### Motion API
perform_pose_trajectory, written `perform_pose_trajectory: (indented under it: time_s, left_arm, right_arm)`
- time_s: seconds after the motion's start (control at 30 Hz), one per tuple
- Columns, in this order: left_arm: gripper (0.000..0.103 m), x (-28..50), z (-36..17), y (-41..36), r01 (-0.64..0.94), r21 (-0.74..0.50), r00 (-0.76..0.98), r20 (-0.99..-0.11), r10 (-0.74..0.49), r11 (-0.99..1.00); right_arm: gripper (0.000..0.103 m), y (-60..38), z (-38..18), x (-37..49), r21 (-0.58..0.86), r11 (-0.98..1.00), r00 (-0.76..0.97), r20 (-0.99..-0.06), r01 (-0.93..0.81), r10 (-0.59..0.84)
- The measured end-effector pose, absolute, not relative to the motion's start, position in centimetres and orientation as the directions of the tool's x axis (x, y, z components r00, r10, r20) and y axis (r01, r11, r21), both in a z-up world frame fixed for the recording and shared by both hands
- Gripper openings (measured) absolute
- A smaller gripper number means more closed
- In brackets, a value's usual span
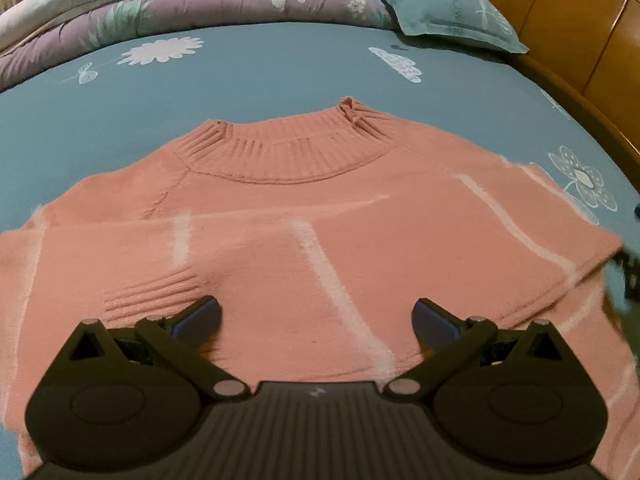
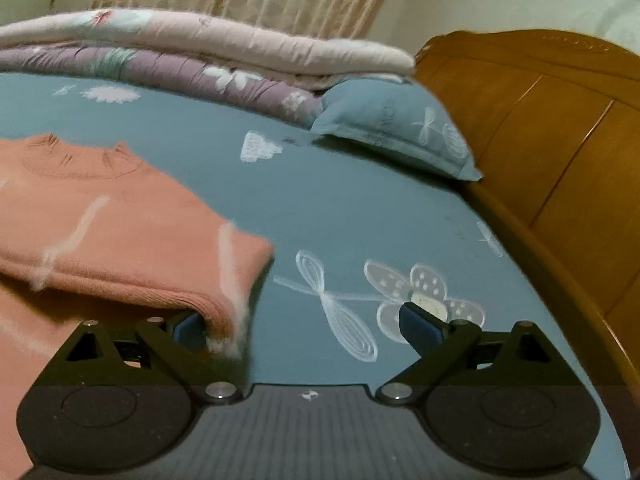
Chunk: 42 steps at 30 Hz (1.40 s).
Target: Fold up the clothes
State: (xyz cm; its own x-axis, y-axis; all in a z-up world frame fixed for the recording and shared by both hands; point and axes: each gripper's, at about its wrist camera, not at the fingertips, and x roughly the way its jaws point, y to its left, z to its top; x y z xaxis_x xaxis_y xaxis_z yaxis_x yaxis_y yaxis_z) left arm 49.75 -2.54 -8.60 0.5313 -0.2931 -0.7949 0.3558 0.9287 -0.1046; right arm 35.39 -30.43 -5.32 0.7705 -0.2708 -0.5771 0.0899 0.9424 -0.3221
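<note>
Both the left gripper (image 1: 316,316) and the right gripper (image 2: 298,326) have their fingers spread wide, gripping nothing, over the pink sweater (image 1: 280,208) on the bed sheet (image 1: 260,68).

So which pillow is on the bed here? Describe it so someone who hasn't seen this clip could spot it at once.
Start at the orange-brown wooden headboard at the edge of the blue flower-printed bedsheet. Against it, beside the stacked folded quilts, lies the flat blue-green pillow. Unlike the purple and cream quilts and the salmon-pink knitted sweater, it matches the sheet's colour and has a flanged edge.
</note>
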Motion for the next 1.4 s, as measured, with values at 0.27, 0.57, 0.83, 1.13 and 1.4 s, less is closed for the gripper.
perform_pose_trajectory:
  time_s: [0.27, 0.57, 0.83, 1.13, 1.4]
  left_arm:
    - [0.102, 48.7, -6.5, -1.8, 0.360, -0.041, 0.561, -0.789, -0.251, 0.932]
    - [0.102, 49.1, -6.8, -1.2, 0.400, -0.070, 0.559, -0.772, -0.304, 0.914]
    - [0.102, 47.5, -8.2, 3.0, 0.357, -0.028, 0.583, -0.775, -0.246, 0.934]
    - [0.102, 46.3, -7.7, 6.3, 0.214, -0.233, 0.618, -0.720, -0.317, 0.949]
    - [0.101, 48.4, -9.5, 11.5, 0.104, -0.630, 0.581, -0.590, -0.561, 0.770]
  right_arm:
    - [0.090, -31.9, -2.7, 31.5, -0.237, 0.970, 0.766, -0.615, 0.051, -0.190]
    - [0.031, -26.7, -2.8, 38.9, 0.046, 0.994, 0.741, -0.664, -0.098, 0.104]
    - [0.031, -23.5, -2.9, 39.1, 0.004, 0.993, 0.778, -0.620, -0.119, 0.095]
    - [0.037, -23.2, -5.1, 39.8, 0.045, 0.994, 0.730, -0.675, -0.104, 0.106]
    - [0.045, -23.3, -4.9, 39.2, 0.061, 0.990, 0.727, -0.673, -0.128, 0.135]
